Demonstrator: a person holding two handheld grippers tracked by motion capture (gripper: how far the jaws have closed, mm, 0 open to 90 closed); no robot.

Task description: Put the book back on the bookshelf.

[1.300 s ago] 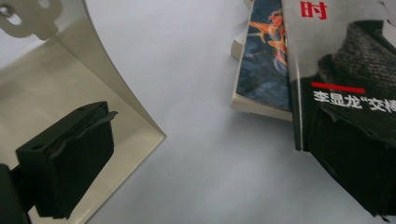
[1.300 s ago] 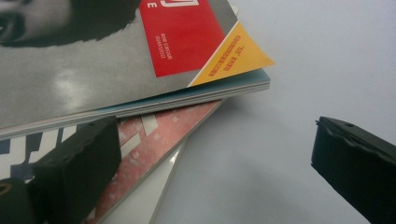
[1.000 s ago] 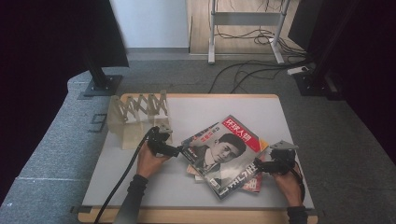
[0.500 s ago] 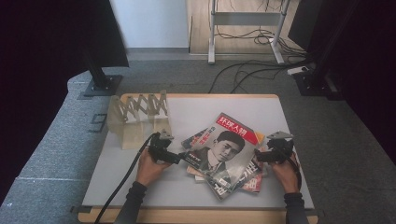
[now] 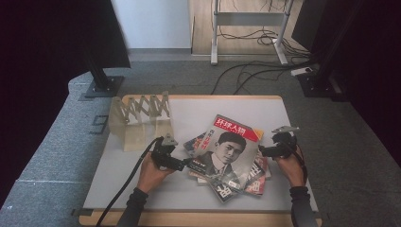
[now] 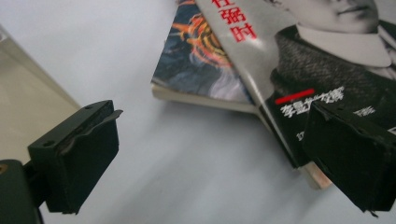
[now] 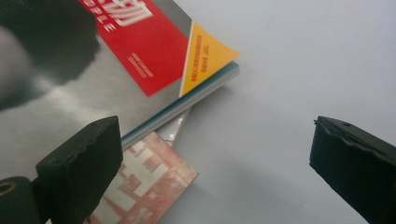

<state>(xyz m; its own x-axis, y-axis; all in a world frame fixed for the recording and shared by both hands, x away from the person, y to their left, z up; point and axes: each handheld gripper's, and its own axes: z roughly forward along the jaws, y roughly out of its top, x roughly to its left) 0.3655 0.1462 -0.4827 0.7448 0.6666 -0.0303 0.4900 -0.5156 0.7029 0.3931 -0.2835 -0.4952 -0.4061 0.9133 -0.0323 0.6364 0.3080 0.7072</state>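
Observation:
A stack of magazines (image 5: 227, 158) lies fanned on the white table top (image 5: 208, 113); the top one (image 5: 231, 146) has a black-and-white portrait cover with a red title block. My left gripper (image 5: 185, 164) is open at the stack's left edge; in the left gripper view one jaw hangs over the top magazine's corner (image 6: 299, 107), above a lower magazine (image 6: 201, 60). My right gripper (image 5: 261, 152) stands open at the stack's right edge; in the right gripper view the top magazine's red and yellow corner (image 7: 187, 51) lies over a reddish lower magazine (image 7: 144, 182).
A beige accordion-style rack (image 5: 142, 118) stands at the table's back left. A dark monitor stand (image 5: 101, 82) rises beyond it. Cables (image 5: 246, 75) run across the floor behind the table. My left gripper's cable (image 5: 127, 184) trails toward the front edge.
Both grippers have moved in toward the magazine stack from either side and a little away from the person. The top magazine has shifted slightly up the table.

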